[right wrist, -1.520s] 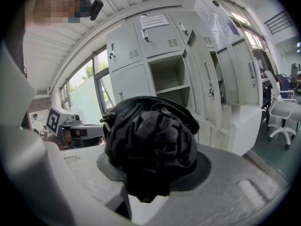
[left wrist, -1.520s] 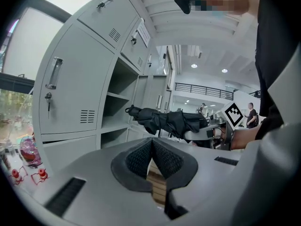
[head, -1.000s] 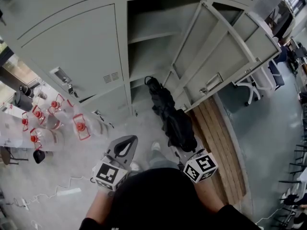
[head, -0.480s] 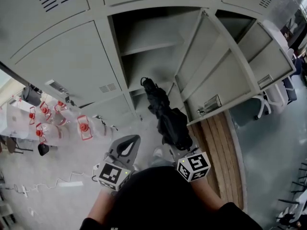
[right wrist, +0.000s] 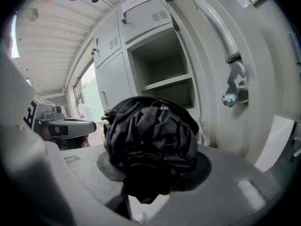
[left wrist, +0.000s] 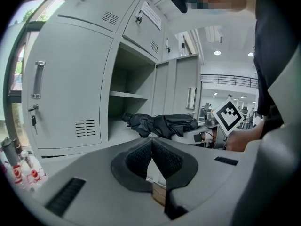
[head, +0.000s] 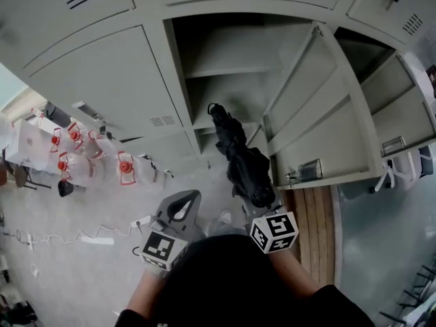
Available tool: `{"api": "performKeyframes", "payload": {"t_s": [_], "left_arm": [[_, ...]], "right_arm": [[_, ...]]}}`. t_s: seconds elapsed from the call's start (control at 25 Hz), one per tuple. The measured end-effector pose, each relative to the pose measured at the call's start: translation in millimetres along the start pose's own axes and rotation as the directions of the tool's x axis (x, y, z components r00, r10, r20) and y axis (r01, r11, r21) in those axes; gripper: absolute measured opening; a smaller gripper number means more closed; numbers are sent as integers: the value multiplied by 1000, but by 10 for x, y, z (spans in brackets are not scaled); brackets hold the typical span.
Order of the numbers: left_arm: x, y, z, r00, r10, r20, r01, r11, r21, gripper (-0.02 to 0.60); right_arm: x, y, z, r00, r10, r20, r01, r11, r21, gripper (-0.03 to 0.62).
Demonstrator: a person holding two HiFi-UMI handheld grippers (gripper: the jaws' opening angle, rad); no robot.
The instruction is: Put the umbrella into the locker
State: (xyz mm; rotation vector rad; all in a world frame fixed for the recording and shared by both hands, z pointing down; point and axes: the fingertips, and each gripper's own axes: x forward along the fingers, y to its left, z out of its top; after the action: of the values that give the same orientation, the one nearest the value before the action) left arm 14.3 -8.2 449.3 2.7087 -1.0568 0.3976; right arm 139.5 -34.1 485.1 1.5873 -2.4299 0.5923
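Note:
The folded black umbrella (head: 238, 157) sticks out level from my right gripper (head: 261, 201), which is shut on its handle end. Its far tip points into the open locker (head: 228, 90), just over the lower ledge. In the right gripper view the bunched umbrella (right wrist: 150, 142) fills the space between the jaws of my right gripper (right wrist: 149, 175) and hides the pads. The left gripper (head: 182, 200) hangs to the left of the umbrella with nothing in it. In the left gripper view the pads of my left gripper (left wrist: 151, 143) meet, and the umbrella (left wrist: 162, 124) lies beyond them.
The locker's door (head: 320, 118) swings out to the right, close beside the umbrella. A closed locker (head: 95, 73) stands at the left. Water bottles with red handles (head: 75, 163) and a power strip with cables (head: 95, 240) lie on the floor at the left. Wooden boards (head: 317, 216) lie at the right.
The view has closed in on the lockers and both grippers have gone forward. The umbrella's tip has come up to the open compartment's ledge. Both grippers stay shut.

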Motion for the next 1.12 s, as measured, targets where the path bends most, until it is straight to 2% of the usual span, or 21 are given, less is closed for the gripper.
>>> {"api": "performKeyframes", "payload": {"t_s": [0.2,0.36,0.56,1.12], "left_arm": [[7,150,25,1000,8,7,-8,1000,26,12],[-3,295,121,1000,17,9,-17,1000,1,12],[-25,502,159,1000,7,16,-7,999,47,12],[-33,1032,201,999,20,34,-21,999,49,12]], "right_arm": [[208,-21,63,1000,5,-20,-5,1000,-17,198],[405,-52,116,999,-16,-31,15,999,-28,199],[668,-63,154,998,-40,-51,38,998,-45,199],[1508,-179,256,988,-95,-120,83,991,-103,213]]}}
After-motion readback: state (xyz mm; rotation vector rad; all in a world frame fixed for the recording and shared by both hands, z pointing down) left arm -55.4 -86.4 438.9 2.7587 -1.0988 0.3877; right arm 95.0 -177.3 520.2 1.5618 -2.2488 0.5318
